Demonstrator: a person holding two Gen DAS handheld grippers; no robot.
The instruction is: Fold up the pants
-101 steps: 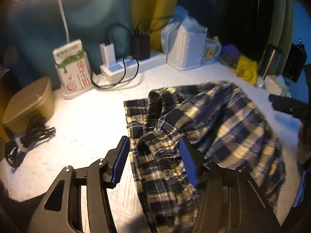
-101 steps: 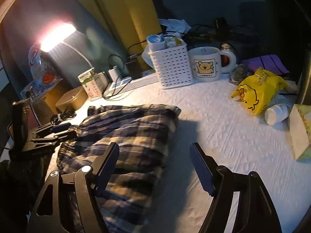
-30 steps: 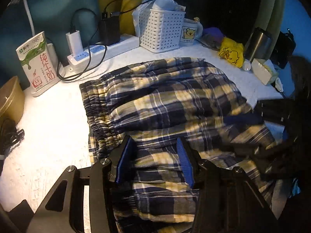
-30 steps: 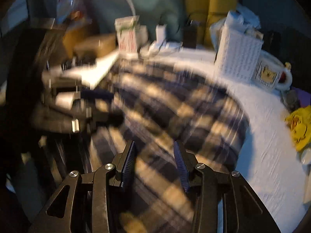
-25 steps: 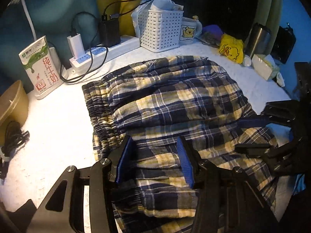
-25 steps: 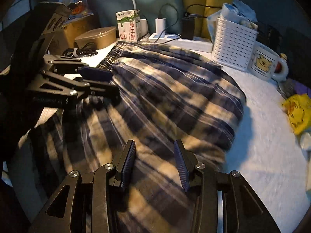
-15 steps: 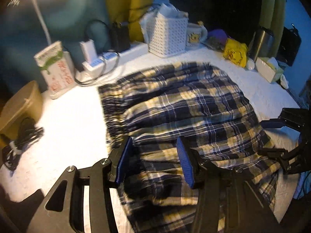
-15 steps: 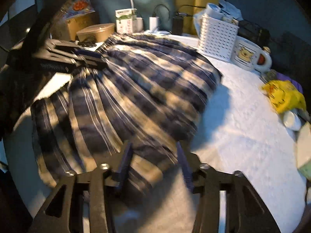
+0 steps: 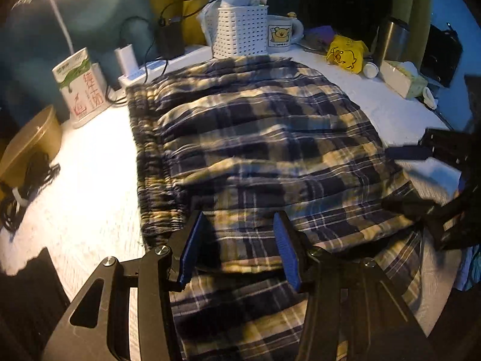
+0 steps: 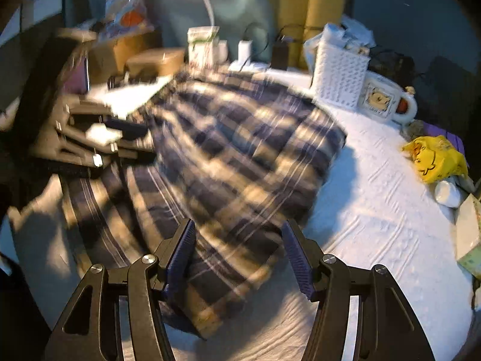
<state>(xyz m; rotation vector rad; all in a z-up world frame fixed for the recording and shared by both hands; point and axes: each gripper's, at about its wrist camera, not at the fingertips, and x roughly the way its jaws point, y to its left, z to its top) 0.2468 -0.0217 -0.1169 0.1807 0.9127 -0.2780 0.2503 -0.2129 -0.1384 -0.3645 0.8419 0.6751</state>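
Observation:
The dark blue and yellow plaid pants (image 9: 258, 147) lie spread on the white table (image 9: 87, 180), waistband toward the left, one layer folded over another. My left gripper (image 9: 240, 243) is open just above the near fabric, holding nothing. My right gripper (image 10: 240, 252) is open over the pants (image 10: 240, 156) near their lower edge; it also shows at the right of the left wrist view (image 9: 421, 174). The left gripper shows blurred at the left of the right wrist view (image 10: 120, 138).
Along the back stand a milk carton (image 9: 81, 87), a power strip with chargers (image 9: 135, 69), a white basket (image 9: 242, 31) and a bear mug (image 9: 281, 34). A yellow bag (image 9: 345, 52), a tissue box (image 9: 402, 78), a tan container (image 9: 27, 141) and coiled cable (image 9: 21, 192) sit around.
Both grippers let go of the fabric and opened wider. The pants settled flat, and both grippers drew back toward the near edge.

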